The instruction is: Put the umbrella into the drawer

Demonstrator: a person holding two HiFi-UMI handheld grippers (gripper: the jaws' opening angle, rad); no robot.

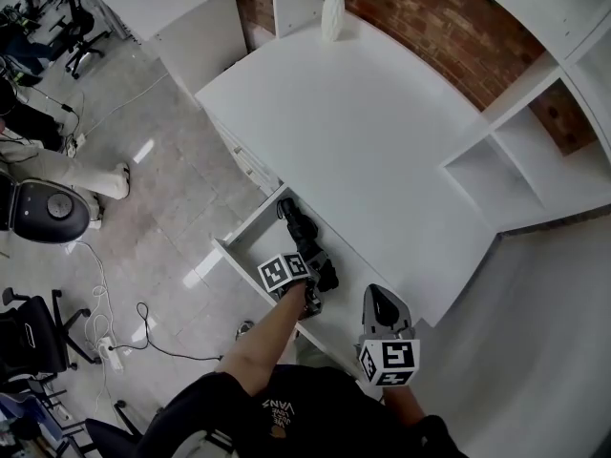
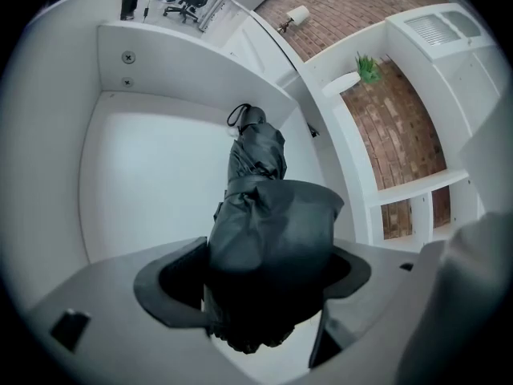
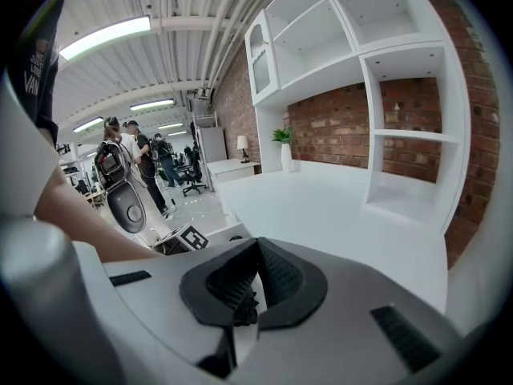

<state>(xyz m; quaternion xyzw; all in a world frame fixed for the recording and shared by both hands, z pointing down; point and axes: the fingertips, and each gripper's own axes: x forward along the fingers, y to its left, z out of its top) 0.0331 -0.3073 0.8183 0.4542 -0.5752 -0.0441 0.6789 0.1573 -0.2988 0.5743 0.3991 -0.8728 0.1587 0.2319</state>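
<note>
- Left gripper [image 2: 255,281] is reaching down into the open drawer [image 2: 152,175]. Its jaws are standing wide apart on either side of the near end of the umbrella [image 2: 255,175]. A dark gap is showing between one pad and the fabric, so the grip is looking released rather than clamped.
- Folded and wrapped in its strap, the black umbrella is lying lengthwise on the drawer's white floor, with its wrist loop pointing toward the far wall. In the head view it is sitting along the side of the drawer closest to the desk [image 1: 382,141].
- Pulled well out from under the desk top, the drawer is standing open, and the umbrella is resting fully inside its walls.
- Right gripper [image 3: 243,293] is hanging over the desk's near edge, well apart from the drawer. Its jaws are closed together with nothing between them, so it is taking no part in the placing.
- Judging from this, the main step is looking done, since the umbrella is already lying in the drawer. What is remaining seems to be lifting the left gripper clear without dragging the fabric. Pushing the drawer shut is not being asked for.
</note>
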